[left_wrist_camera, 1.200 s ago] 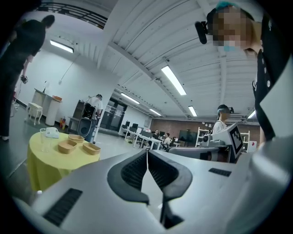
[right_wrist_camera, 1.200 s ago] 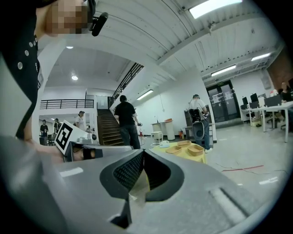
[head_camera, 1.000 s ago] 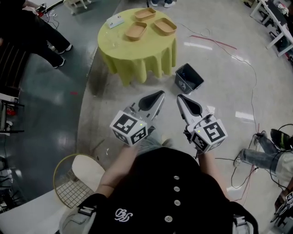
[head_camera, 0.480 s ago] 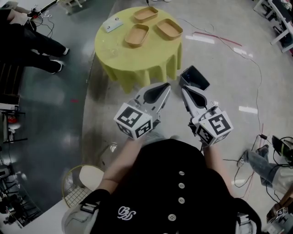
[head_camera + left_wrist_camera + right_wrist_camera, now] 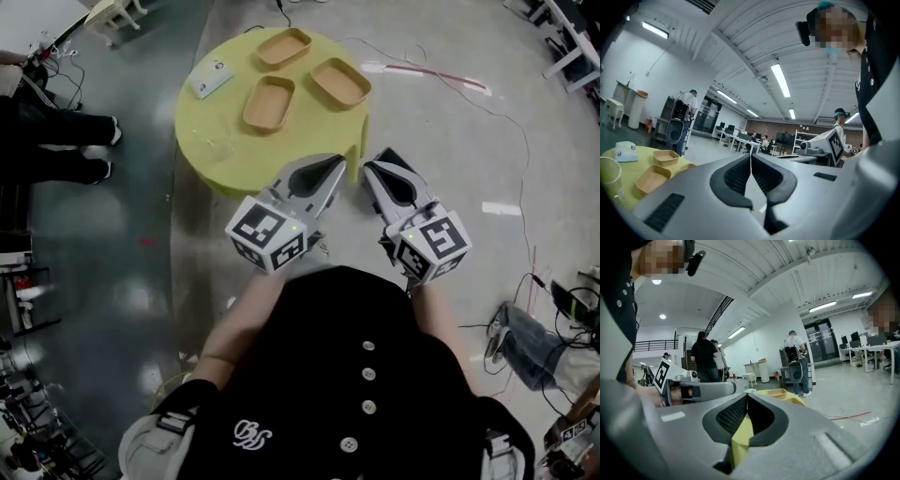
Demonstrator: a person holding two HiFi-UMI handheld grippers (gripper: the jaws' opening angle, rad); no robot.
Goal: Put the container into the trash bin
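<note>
Containers, three of them, tan, shallow, oblong and open side up, lie empty on the round table [image 5: 211,159] under its yellow-green cloth; the task does not say which one is meant. At 9 o'clock from the table's middle lies a small white box [image 5: 212,78], and the left gripper view shows a clear cup [image 5: 609,174] at the near edge. The near container [image 5: 268,101] is about at the table's middle, its long axis running from 7 to 1 o'clock. The far container [image 5: 284,47] is at 12 o'clock, long axis 8 to 2. The right container [image 5: 339,82] is at 2 o'clock, long axis 10 to 4.

They look thin-walled and light, probably moulded pulp: stiff enough to lift by one edge, easy to crush under a hard squeeze. A sound hold would be on one long wall near its middle, one jaw inside and one outside.

The left gripper [image 5: 337,161] hangs over the table's 5 o'clock edge, jaws pressed together with nothing between them. The right gripper [image 5: 370,169] is just beside it, jaws likewise together and empty. A dark corner just past its tip may be the trash bin [image 5: 398,156]; I cannot tell for sure.
</note>
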